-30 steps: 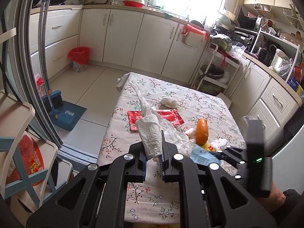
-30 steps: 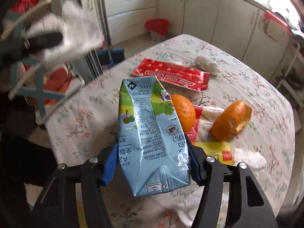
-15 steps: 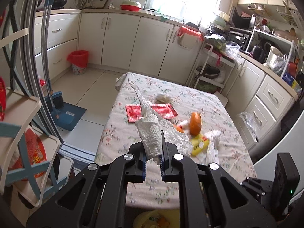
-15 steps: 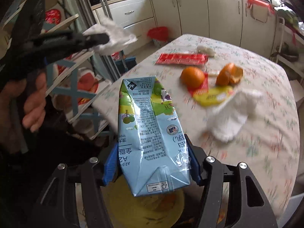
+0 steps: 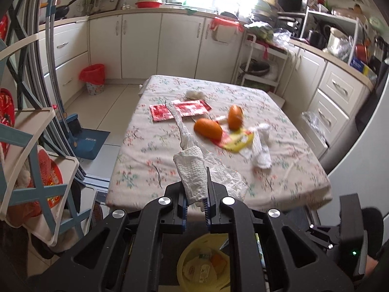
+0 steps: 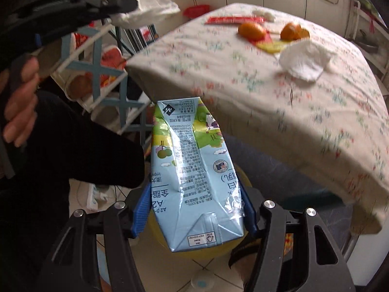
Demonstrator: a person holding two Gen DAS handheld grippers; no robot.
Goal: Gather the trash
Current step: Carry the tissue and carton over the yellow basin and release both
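Left gripper (image 5: 196,203) pinches one crumpled paper towel (image 5: 192,170); right gripper (image 6: 193,215) clamps one creased, glossy milk carton (image 6: 192,172)

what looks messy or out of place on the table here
The floral-clothed table is littered: a crumpled white tissue near the front, a flattened yellow wrapper under an orange, a peeled orange rind, an empty red packet and another tissue wad farther back. Nothing looks spilled.

Black grippers (image 5: 196,204), blue jaws, possibly black sleeve.
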